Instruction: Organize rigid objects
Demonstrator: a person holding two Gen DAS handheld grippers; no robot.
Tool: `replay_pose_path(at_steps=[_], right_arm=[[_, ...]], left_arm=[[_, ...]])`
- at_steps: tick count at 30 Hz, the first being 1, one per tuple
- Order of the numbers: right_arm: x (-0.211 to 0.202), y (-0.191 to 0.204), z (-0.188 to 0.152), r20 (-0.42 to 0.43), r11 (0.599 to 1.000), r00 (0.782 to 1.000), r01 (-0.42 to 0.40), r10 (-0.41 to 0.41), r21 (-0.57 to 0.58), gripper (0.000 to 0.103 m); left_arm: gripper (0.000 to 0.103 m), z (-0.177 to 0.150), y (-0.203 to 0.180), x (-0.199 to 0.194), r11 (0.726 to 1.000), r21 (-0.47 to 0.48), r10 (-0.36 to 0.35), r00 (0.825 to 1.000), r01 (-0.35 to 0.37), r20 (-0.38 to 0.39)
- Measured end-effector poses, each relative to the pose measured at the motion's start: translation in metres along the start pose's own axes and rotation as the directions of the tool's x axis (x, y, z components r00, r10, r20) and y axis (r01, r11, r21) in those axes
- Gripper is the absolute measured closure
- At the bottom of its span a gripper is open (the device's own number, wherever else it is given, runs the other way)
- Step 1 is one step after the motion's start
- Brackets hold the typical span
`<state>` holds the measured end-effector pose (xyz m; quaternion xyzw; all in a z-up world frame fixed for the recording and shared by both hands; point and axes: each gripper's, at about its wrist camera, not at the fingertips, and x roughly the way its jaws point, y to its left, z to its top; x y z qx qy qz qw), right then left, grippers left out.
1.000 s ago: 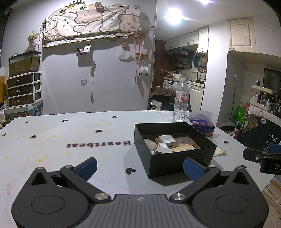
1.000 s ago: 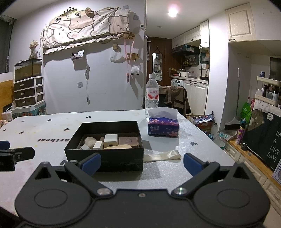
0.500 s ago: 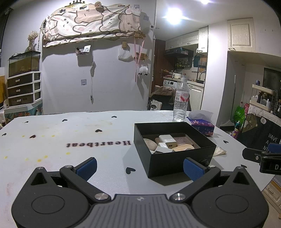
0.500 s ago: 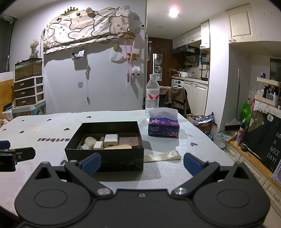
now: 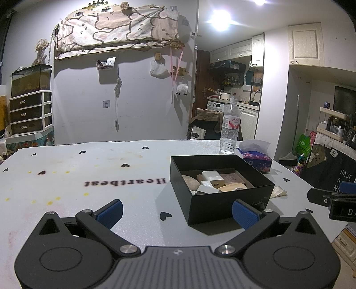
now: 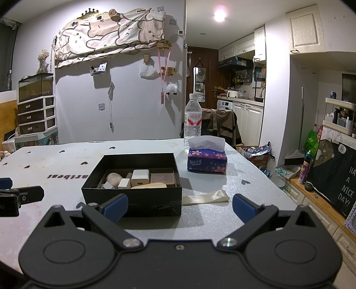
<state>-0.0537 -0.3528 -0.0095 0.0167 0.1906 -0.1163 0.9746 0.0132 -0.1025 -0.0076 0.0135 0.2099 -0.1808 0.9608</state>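
Grey table (image 6: 222, 220) | black box (image 6: 133, 201) on it | kitchen cabinets (image 6: 244, 115) behind

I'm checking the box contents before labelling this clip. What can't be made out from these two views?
- Black box: its near wall hides the front floor in the right wrist view.
- Items behind the white charger: overlapped in the left wrist view.
- Right tongs: cut off by the left view's right edge.
- Bottle label: too small.

Grey wall (image 5: 138, 106) at 12 o'clock, cartoon-print cloth (image 5: 115, 29) hung high. Drawer unit (image 5: 29, 113) at 9 o'clock, glass tank (image 5: 31, 79) on top. Kitchen cabinets (image 6: 242, 46) at 1 o'clock; ceiling lamp (image 6: 219, 15) lit. Chalkboard sign (image 6: 340, 177) at 3 o'clock.
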Motion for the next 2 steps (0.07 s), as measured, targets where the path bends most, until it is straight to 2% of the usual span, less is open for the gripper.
replay_pose_path(at_steps=[2], right_arm=[[0.0000, 0.0000, 0.0000, -0.001, 1.000, 1.000, 0.000, 0.000, 0.001, 0.002]], left_arm=[[0.000, 0.0001, -0.0002, 0.0005, 1.000, 0.001, 0.000, 1.000, 0.000, 0.000]])
